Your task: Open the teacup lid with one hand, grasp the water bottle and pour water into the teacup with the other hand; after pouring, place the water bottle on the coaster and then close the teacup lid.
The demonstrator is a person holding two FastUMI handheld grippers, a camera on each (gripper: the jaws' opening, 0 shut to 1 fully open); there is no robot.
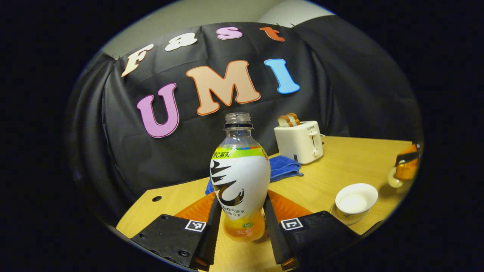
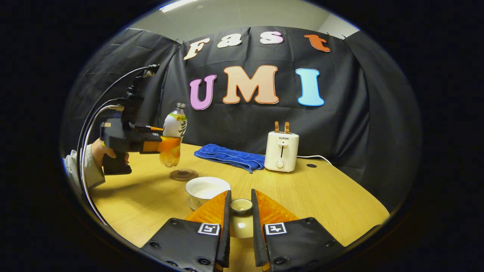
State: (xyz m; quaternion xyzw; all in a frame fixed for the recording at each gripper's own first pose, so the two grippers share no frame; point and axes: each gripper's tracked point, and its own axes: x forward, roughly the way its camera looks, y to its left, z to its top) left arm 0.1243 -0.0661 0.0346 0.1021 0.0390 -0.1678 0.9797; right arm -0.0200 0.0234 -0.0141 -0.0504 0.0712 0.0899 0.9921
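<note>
table (image 2: 310, 196): wood; toaster (image 2: 281, 151), towel (image 2: 228, 155) at back
bottle (image 1: 239, 177): uncapped, upright, clamped in left gripper (image 1: 239, 221), raised above coaster (image 2: 183, 174)
cup (image 2: 207, 189): open, white, near coaster
lid (image 2: 241, 206): pinched by right gripper (image 2: 239, 211), beside cup
risk: bottle open, any tilt spills; off-centre landing tips it; lid could slip

My booth is dim, lit from a ceiling strip (image 2: 177, 5) glimpsed at the top of the right gripper view. The wooden table (image 2: 332, 196) catches a soft sheen, and shadows pool under my hand (image 2: 101, 150). Fisheye bending curves everything near the edges, where detail softens and darkens.
</note>
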